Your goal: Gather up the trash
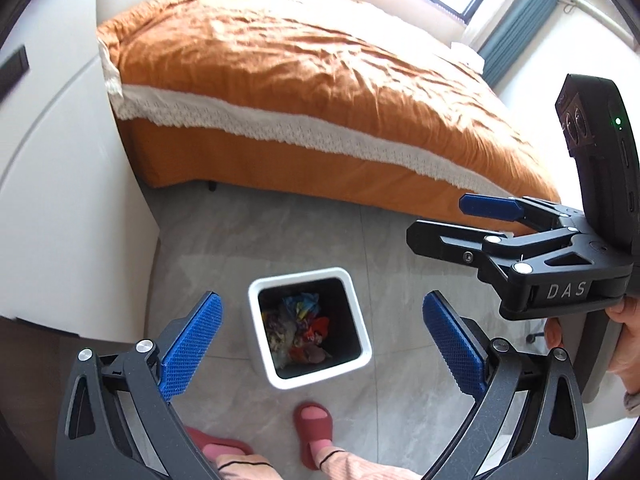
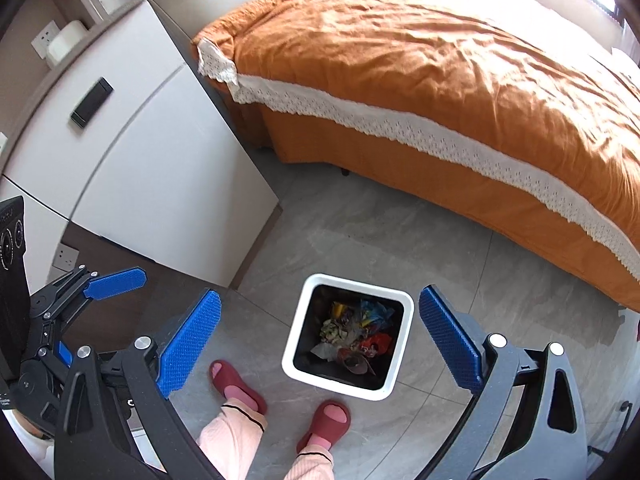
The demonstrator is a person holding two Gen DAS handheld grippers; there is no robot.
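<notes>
From the left wrist view, the left tool (image 1: 322, 344) hangs over the floor with its two blue pads spread wide apart and nothing between them. Straight below the gap stands the white square bin (image 1: 260, 292), upright on the grey tiled floor (image 1: 400, 240), holding the crumpled trash (image 1: 302, 330): blue, red, yellow and grey scraps lying in a heap at its bottom. Beyond the bin and the tool lies the bed (image 1: 304, 80) with an orange cover and a white lace band along its side. To the right of the left tool, and higher, the right tool (image 1: 434, 220) shows side-on, its fingers parted and empty, gripped by a hand (image 1: 624, 340). Below the bin, two feet in red slippers (image 1: 314, 428) stand close to its near edge

From the right wrist view, the right tool (image 2: 320, 340) has its blue pads also wide apart, empty. The bin (image 2: 408, 304) sits below the gap, slightly toward the right pad, with the trash (image 2: 356, 336) inside. The left tool (image 2: 92, 308) appears to the left, its fingers parted. A white cabinet (image 2: 160, 160) stands beyond it, to the left of the bed (image 2: 440, 60). The slippers (image 2: 236, 384) are just beside the bin, toward the left pad
</notes>
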